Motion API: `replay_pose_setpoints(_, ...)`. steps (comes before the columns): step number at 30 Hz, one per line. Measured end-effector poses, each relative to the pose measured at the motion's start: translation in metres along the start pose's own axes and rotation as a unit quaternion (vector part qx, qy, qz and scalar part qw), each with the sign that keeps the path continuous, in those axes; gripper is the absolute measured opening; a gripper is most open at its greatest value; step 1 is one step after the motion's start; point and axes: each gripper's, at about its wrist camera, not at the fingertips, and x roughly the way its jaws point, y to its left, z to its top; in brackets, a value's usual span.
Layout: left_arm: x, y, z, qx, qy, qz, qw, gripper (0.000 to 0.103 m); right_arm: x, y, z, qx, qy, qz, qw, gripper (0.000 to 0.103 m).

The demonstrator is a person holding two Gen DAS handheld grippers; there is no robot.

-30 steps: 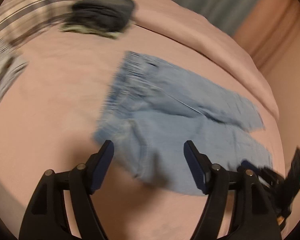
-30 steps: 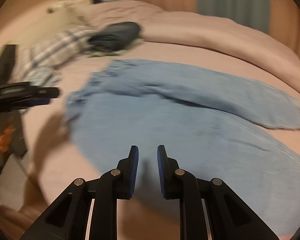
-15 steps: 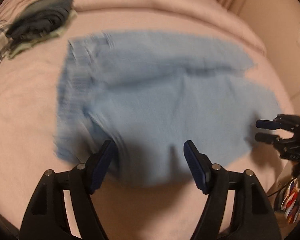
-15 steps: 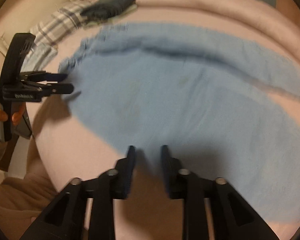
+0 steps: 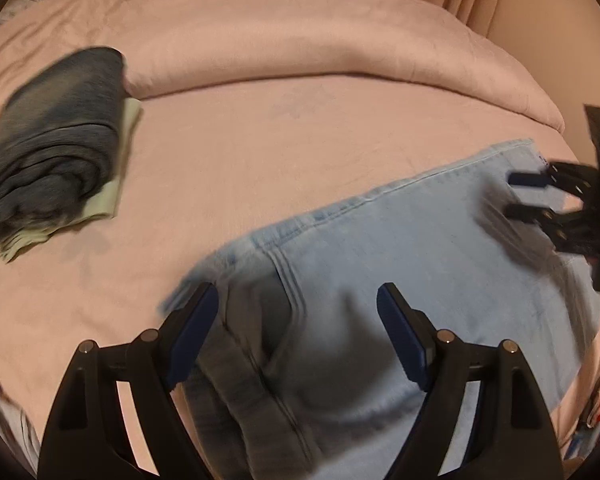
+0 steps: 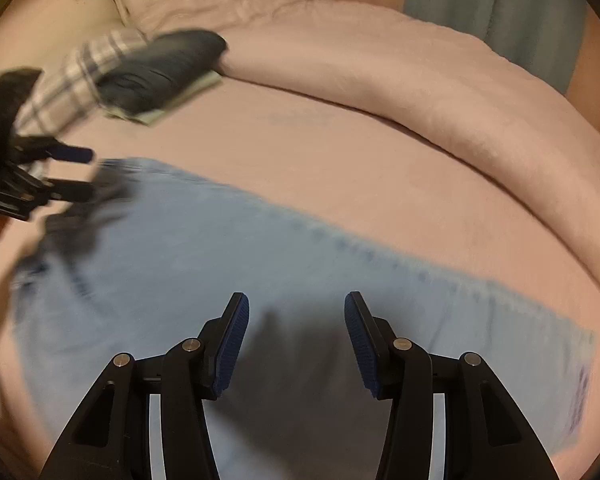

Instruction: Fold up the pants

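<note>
Light blue jeans point(image 5: 380, 264) lie on the pink bed point(image 5: 260, 140), one leg folded over the other so they form one long strip. My left gripper point(image 5: 296, 320) is open just above the waist end, where the waistband and seams show. My right gripper point(image 6: 296, 328) is open above the leg part of the jeans point(image 6: 260, 272), empty. The right gripper also shows at the right edge of the left wrist view point(image 5: 524, 196), over the hem end. The left gripper shows at the left edge of the right wrist view point(image 6: 76, 172).
A folded dark blue garment point(image 5: 52, 136) on a pale green one point(image 5: 112, 196) lies at the far left of the bed. A plaid cloth point(image 6: 84, 72) lies behind it. A rolled pink duvet point(image 5: 320, 52) runs along the far side. A teal curtain point(image 6: 492, 8) hangs behind.
The jeans went from spread with both legs apart to one leg lying on the other. My right gripper has opened. Both grippers moved low over the jeans.
</note>
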Motion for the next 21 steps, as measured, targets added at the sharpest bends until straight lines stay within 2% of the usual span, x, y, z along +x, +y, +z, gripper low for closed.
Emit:
replay_pose_setpoints(5,0.030,0.017,0.022,0.031,0.036,0.002,0.9988,0.081,0.038,-0.011,0.029,-0.050,0.026,-0.008,0.998,0.050)
replay_pose_setpoints(9,0.050,0.021,0.030,0.061,0.072,-0.007,0.9955,0.081,0.053,-0.014,0.047,-0.096,0.042,0.010,0.994,0.050)
replay_pose_setpoints(12,0.071,0.026,0.027,0.072,0.117,-0.024,0.9903,0.081,0.075,-0.022,0.051,-0.110,0.097,0.039,0.989,0.050)
replay_pose_setpoints(14,0.074,0.026,0.025,0.075,0.121,-0.032,0.9893,0.081,0.082,-0.024,0.047,-0.113,0.121,0.058,0.985,0.050)
replay_pose_setpoints(16,0.070,0.025,0.024,0.081,0.118,-0.041,0.9889,0.067,0.080,-0.023,0.046,-0.112,0.127,0.061,0.984,0.047)
replay_pose_setpoints(17,0.068,0.025,0.022,0.082,0.117,-0.042,0.9888,0.064,0.079,-0.019,0.045,-0.117,0.132,0.059,0.983,0.034)
replay_pose_setpoints(18,0.065,0.025,0.021,0.084,0.115,-0.042,0.9889,0.057,0.075,-0.012,0.044,-0.133,0.130,0.050,0.981,0.026)
replay_pose_setpoints(19,0.062,0.024,0.019,0.086,0.110,-0.042,0.9892,0.050,0.072,-0.006,0.044,-0.150,0.127,0.035,0.980,0.012)
replay_pose_setpoints(20,0.058,0.024,0.018,0.088,0.103,-0.040,0.9900,0.045,0.069,-0.002,0.043,-0.156,0.125,0.030,0.979,0.010)
replay_pose_setpoints(21,0.055,0.023,0.020,0.089,0.097,-0.034,0.9908,0.031,0.065,0.002,0.042,-0.166,0.122,0.021,0.978,0.009)
